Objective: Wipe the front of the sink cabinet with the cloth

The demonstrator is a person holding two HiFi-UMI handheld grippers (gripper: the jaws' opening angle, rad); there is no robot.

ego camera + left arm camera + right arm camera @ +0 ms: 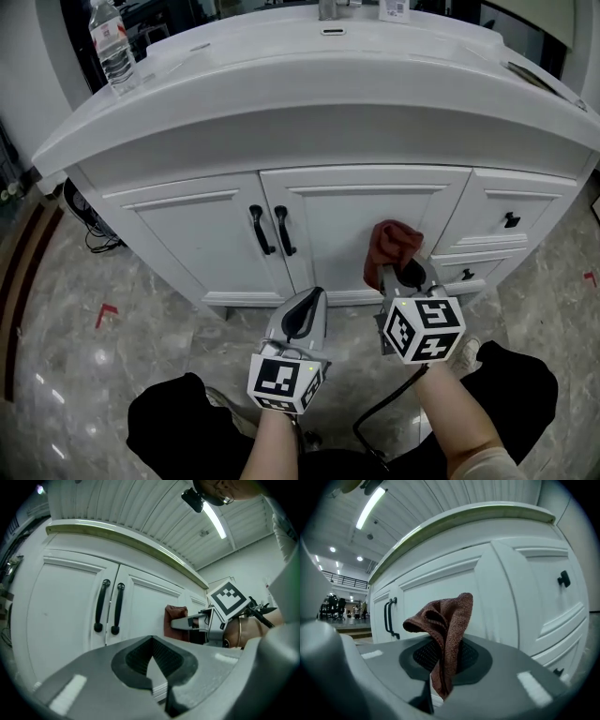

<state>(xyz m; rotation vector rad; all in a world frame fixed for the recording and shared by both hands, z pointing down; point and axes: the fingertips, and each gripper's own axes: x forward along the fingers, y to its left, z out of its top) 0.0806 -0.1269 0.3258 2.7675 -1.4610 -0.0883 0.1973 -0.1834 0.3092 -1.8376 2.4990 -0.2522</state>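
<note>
White sink cabinet (347, 225), reddish cloth (392, 246), grey marbled floor (141, 337)

Left tongs (151, 641), jaws met at the tips with nothing between them, facing the white cabinet doors (61, 602) with two black handles (108, 607) under the worktop edge (126, 538); at right, the right tongs (174, 623) hold a reddish-brown cloth (175, 615) at the door

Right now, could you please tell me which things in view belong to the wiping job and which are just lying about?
Job: cloth, clamped in the right gripper; cabinet front.
Lying about: bottle on the countertop; cables on the floor; left gripper, shut and empty.
</note>
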